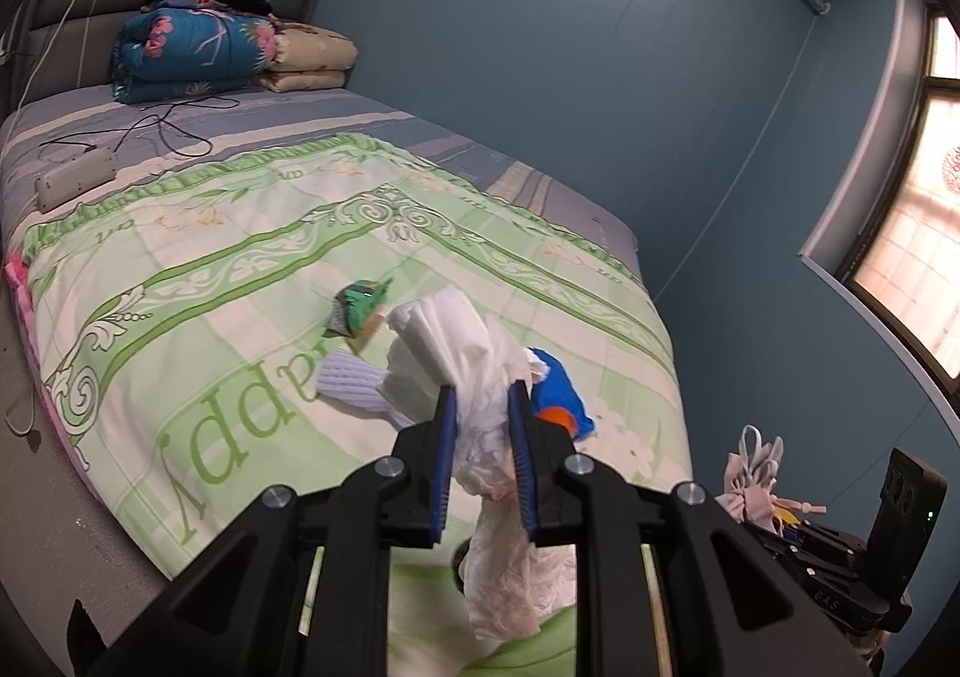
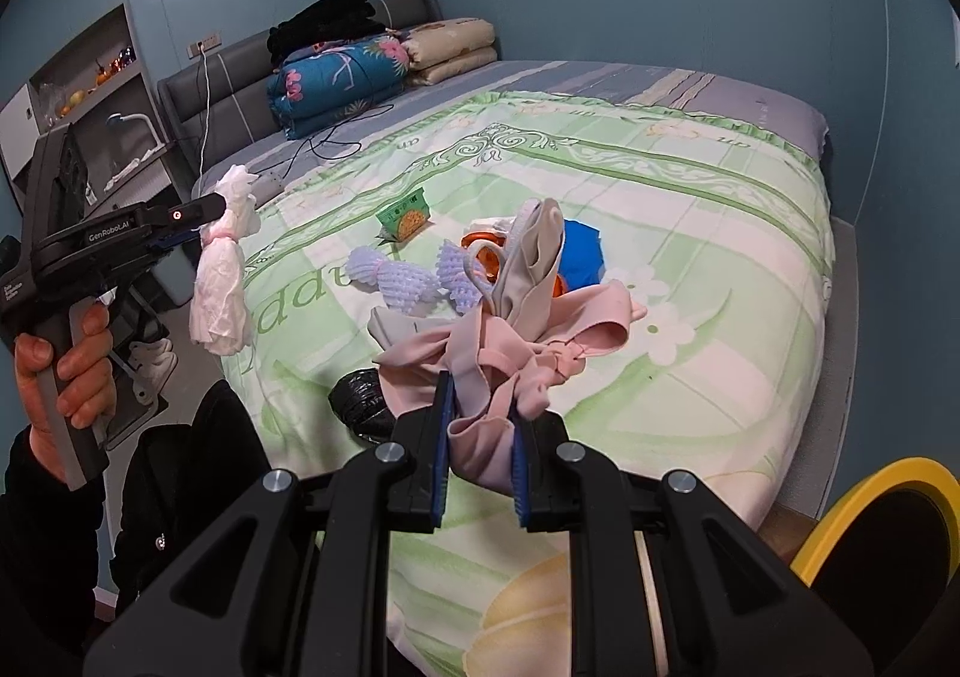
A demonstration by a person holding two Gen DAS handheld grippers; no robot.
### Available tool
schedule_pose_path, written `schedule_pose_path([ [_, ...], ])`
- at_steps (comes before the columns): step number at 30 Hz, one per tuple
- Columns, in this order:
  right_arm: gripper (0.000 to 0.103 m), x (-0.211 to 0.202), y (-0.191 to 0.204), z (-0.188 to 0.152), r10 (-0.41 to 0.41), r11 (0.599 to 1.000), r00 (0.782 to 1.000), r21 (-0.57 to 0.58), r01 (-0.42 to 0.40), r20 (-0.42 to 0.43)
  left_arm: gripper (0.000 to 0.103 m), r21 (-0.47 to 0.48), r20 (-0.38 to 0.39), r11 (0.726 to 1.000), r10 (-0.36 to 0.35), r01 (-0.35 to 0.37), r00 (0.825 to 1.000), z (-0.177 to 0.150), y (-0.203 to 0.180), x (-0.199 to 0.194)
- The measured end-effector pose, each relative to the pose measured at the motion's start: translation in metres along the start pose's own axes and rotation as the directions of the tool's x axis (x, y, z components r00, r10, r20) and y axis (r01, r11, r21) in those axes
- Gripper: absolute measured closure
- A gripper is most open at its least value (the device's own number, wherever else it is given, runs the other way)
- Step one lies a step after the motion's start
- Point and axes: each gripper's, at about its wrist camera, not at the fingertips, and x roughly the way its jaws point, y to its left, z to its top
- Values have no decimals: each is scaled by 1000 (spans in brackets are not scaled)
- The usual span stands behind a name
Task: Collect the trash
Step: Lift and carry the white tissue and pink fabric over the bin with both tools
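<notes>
My left gripper (image 1: 483, 401) is shut on a crumpled white tissue wad (image 1: 480, 413) and holds it in the air above the near end of the bed; it also shows in the right wrist view (image 2: 222, 269). My right gripper (image 2: 480, 395) is shut on a bundle of pink and grey cloth (image 2: 510, 335), held just above the bed. On the green quilt (image 2: 690, 233) lie a green carton (image 2: 405, 215), lilac foam nets (image 2: 408, 275), an orange-and-blue item (image 2: 576, 251) and a black plastic bag (image 2: 360, 401).
A yellow-rimmed bin (image 2: 870, 503) stands at the lower right beside the bed. Folded quilts (image 2: 342, 77) and cables lie near the headboard. A shelf unit (image 2: 90, 89) stands left of the bed. A blue wall and a window (image 1: 900, 245) are to the right.
</notes>
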Motion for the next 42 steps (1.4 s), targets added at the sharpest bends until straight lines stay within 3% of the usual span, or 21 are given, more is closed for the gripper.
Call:
schedule_pose_path([
  [17,88,-41,-24,-12,-63,997,997,44,61,38,86,67,-63,993,-92,97,994,-25,-55,12],
  [27,88,-72,-50,-17,-144,987,987,86,138,65,86,113,-95,983,-133,143,987,-35,-87,18],
  [42,88,-127,-86,-28,-301,945,949,160,285,90,86,241,-161,931,-242,276,957,-40,-165,31],
])
